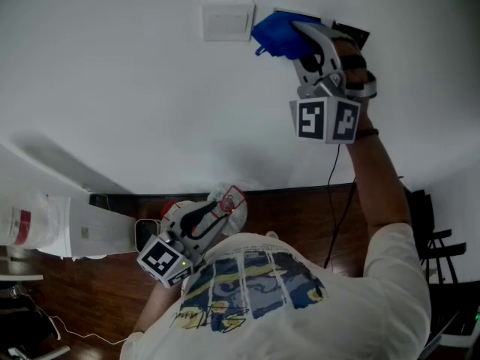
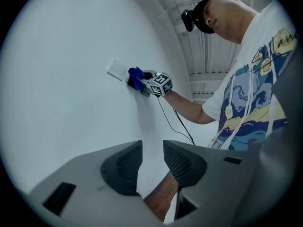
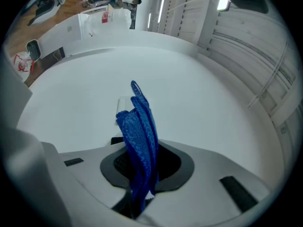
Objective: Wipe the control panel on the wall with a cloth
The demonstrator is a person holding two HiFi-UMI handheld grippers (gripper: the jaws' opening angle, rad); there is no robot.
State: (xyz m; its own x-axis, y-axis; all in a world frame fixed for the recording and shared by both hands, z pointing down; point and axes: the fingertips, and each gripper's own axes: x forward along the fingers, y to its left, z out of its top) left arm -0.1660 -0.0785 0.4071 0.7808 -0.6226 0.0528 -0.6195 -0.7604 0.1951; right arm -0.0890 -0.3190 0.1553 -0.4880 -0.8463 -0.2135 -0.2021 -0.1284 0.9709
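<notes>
Head view: right gripper [image 1: 298,40] is raised to the plain white wall [image 1: 112,88], with a bunched blue woven cloth [image 1: 279,36] at its tip. The cloth's free end points left at the white rectangular control panel [image 1: 227,21] and reaches its right edge; contact not certain. A thin black cable [image 1: 334,193] hangs below the raised arm. Left gripper [image 1: 214,214] is held low by the person's chest, above the dark wood floor [image 1: 292,216]. Left gripper view: left gripper [image 2: 152,162] has its jaws spread with nothing between them, only wall and a strip of floor in the gap. Far up the wall, the cloth [image 2: 136,77] sits just right of the panel [image 2: 117,70]. Right gripper view: right gripper [image 3: 142,167] has its jaws pinched on the cloth [image 3: 139,131]. The cloth is a folded, narrow strip with its long axis running along the jaws. Its tip points away toward the wall, and part of the panel [image 3: 122,100] shows behind its left edge.
</notes>
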